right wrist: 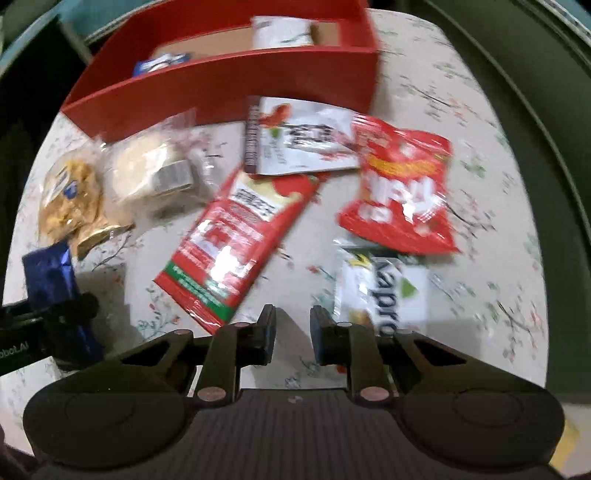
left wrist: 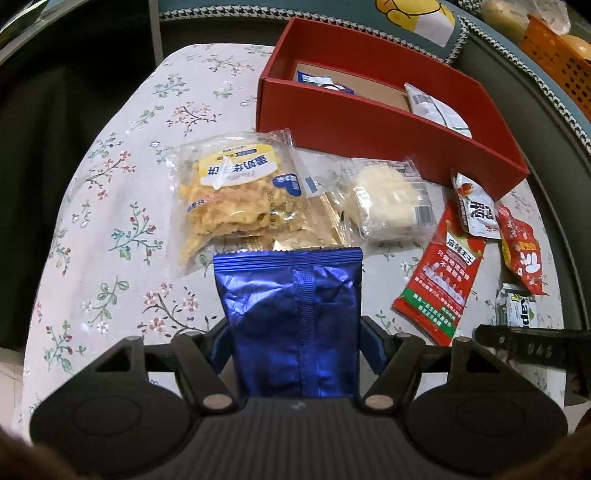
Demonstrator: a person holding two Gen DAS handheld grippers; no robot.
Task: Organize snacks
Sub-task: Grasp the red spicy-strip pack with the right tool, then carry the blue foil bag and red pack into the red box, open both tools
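My left gripper (left wrist: 293, 343) is shut on a shiny blue foil packet (left wrist: 291, 314), held upright above the floral tablecloth; the packet also shows in the right wrist view (right wrist: 51, 280). A red box (left wrist: 388, 122) stands at the back, with a blue-white packet (left wrist: 321, 83) and a white packet (left wrist: 436, 107) inside. Loose snacks lie before it: a clear bag of yellow crisps (left wrist: 232, 195), a wrapped pale cake (left wrist: 388, 201), a long red packet (right wrist: 236, 243), a white-red packet (right wrist: 299, 140), a red bag (right wrist: 402, 188) and a white-green packet (right wrist: 384, 291). My right gripper (right wrist: 293, 332) is empty, its jaws slightly apart, above the table.
The table (left wrist: 110, 221) is round-edged with dark floor around it. An orange basket (left wrist: 557, 62) and a cushion (left wrist: 417, 22) sit behind the box. The right wrist view is motion-blurred.
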